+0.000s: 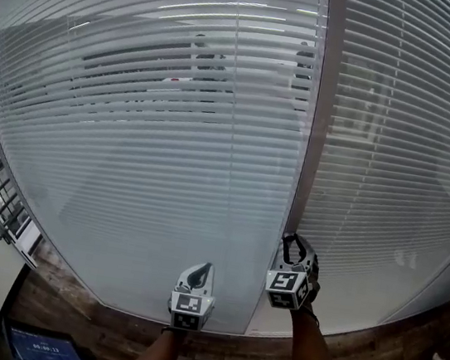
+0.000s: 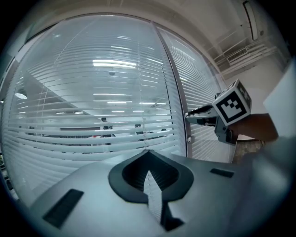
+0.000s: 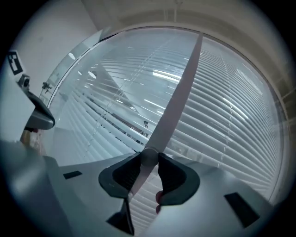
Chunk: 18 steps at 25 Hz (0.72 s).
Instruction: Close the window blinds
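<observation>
Left gripper (image 1: 205, 268) is idling with its fingers together on nothing, tips aimed at the left blind panel (image 1: 158, 123) and just short of it. I'm keeping it parked there so it isn't fouling the working side. The slats above those fingers are sitting part-open and I'm seeing a room through them, so I'm judging the job as not done.

Just right of those fingers the frame post (image 1: 320, 105) is running up between the two panels. Right gripper (image 1: 289, 240) is working on it, fingers clamped on a small round knob (image 3: 149, 157) with one pad on each side. I'm reading the knob as the slat tilt control. That's why I'm gripping it across its width, so that rolling the gripper about its long axis should be turning it.

For room, I'm seeing the panel surface sitting right ahead of both sets of fingertips, so nothing is available forward. The left gripper is sitting clear to the left of the right fingers, and the right blind panel (image 1: 412, 161) is running flat to their right. Roll is looking free both ways. The main risk I'm flagging is the pads slipping off such a small knob.
</observation>
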Tool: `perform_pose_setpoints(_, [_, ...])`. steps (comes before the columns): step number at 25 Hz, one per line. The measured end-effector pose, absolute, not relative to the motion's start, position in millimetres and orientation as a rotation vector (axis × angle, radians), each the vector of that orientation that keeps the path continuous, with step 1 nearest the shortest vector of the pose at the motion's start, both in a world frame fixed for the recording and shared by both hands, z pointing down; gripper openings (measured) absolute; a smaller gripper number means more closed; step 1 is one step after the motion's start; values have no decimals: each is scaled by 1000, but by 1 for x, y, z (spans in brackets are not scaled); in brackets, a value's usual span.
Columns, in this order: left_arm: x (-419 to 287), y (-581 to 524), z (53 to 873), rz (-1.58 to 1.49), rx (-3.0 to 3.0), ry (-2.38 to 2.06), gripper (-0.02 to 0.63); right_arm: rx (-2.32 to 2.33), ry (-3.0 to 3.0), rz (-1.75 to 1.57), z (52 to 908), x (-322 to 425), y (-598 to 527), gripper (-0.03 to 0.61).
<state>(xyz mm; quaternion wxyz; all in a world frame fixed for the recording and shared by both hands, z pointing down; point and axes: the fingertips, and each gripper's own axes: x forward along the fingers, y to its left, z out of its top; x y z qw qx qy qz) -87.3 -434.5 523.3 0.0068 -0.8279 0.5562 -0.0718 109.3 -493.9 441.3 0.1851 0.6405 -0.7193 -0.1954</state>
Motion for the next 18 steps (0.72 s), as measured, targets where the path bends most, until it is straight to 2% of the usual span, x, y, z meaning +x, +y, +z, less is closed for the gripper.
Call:
perform_pose_setpoints(9, [-85,-434,525,-229,-2612,1749,-6,1485,-1697,-941,450,106,-496,126])
perform_pose_setpoints(18, [-88,-436,527,-223,-2597,1753,-6,1240,-1449,-1175,454,105,-496,127])
